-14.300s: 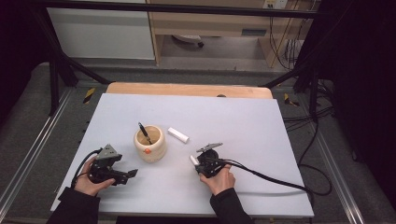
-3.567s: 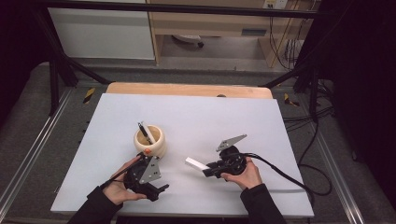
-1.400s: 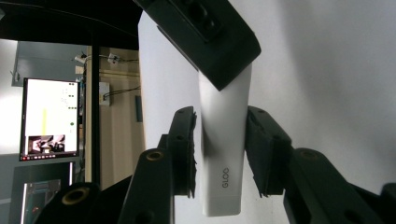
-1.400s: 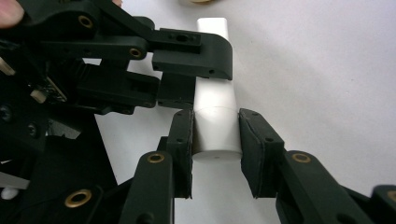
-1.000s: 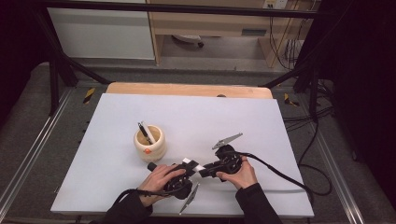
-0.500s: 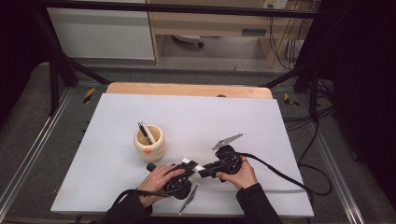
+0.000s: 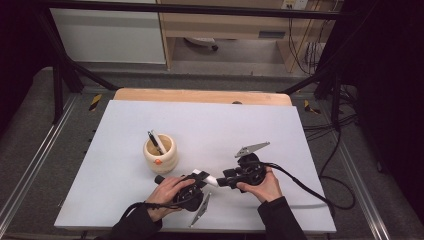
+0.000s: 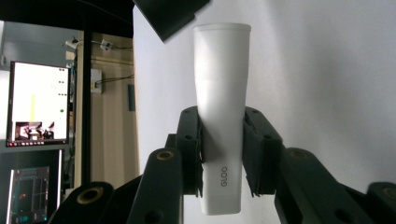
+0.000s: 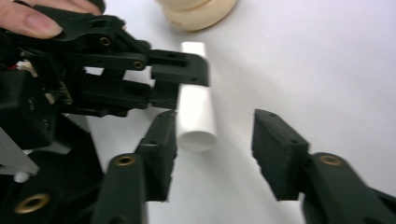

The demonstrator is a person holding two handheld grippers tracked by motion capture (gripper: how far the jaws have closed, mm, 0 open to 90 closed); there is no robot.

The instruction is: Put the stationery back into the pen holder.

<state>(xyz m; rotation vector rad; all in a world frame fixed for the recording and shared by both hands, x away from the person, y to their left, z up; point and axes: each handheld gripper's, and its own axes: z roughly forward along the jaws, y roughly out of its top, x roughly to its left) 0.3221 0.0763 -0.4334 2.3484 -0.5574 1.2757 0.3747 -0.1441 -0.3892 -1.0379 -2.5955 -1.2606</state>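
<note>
White tube (image 8: 220,116) clamped between the jaws of the left gripper (image 8: 222,154), both pads pressed against its sides, printed end toward the camera, far end pointing away to 12 o'clock in the left gripper view. Lettering "GLOO" legible near the lower end. In the high view, tube (image 7: 205,177) held low over the near edge of the table (image 7: 300,130), between the two hands, at about 5 o'clock from the wooden cup (image 7: 160,152) and close to it. Left gripper (image 7: 192,184) gripped by the left hand (image 7: 167,192), its grey plate lying toward 6 o'clock. Right gripper (image 7: 225,180) facing it from 3 o'clock, held by the right hand (image 7: 260,186). Right gripper (image 9: 215,144) jaws just opening, spread clear of the tube's round end (image 9: 196,116), left pad just beside it, right pad well apart; nothing held. Cup standing upright with a dark pen (image 7: 155,141) leaning inside, an orange mark on its side.
</note>
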